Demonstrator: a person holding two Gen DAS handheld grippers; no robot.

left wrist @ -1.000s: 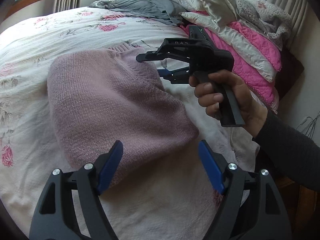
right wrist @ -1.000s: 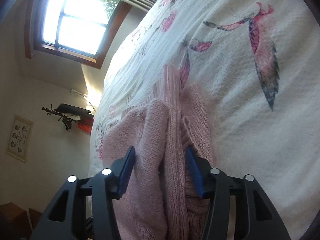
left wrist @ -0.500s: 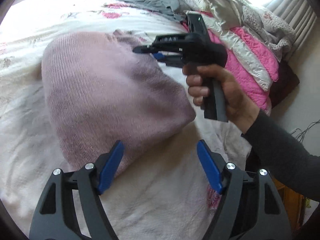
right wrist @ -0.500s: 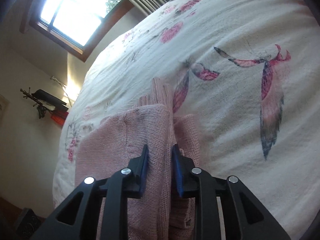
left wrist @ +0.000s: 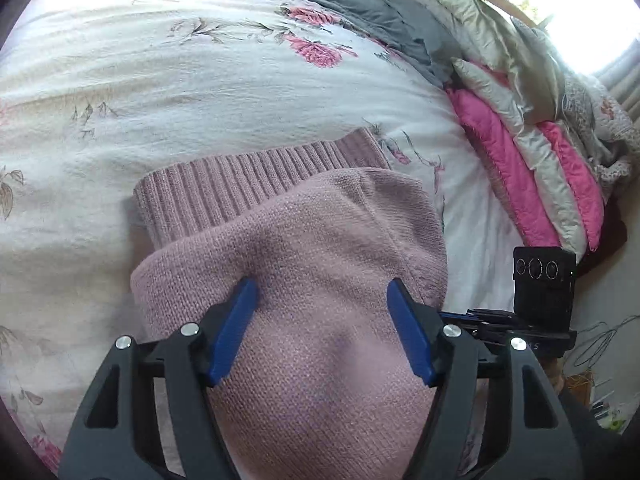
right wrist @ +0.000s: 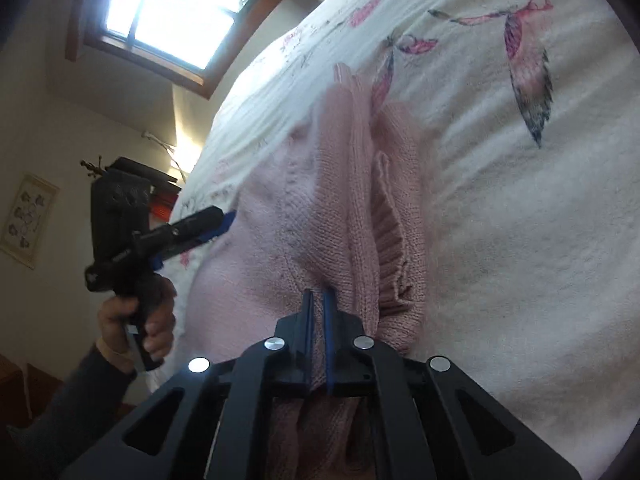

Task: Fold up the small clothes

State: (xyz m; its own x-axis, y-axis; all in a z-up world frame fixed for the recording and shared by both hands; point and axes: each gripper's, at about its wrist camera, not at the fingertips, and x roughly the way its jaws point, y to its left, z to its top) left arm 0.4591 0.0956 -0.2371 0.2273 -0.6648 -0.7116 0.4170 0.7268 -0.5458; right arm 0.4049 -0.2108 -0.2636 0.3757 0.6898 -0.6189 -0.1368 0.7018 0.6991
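Pink knit sweater (left wrist: 304, 280) lies folded on the floral bedspread (left wrist: 200, 80), lower centre of the left wrist frame, ribbed hem showing above the fold. Left gripper (left wrist: 322, 332) spread wide, blue pads resting on the knit. Right gripper (right wrist: 318, 320) pinched on a ridge of sweater fabric, pads nearly together. Pile of pink and grey bedding (left wrist: 540, 140) at upper right, contents unclear.

Black-framed left gripper (left wrist: 322, 292) with blue-padded fingers (left wrist: 234, 328) and silver screws; dark sleeve (right wrist: 76, 396).
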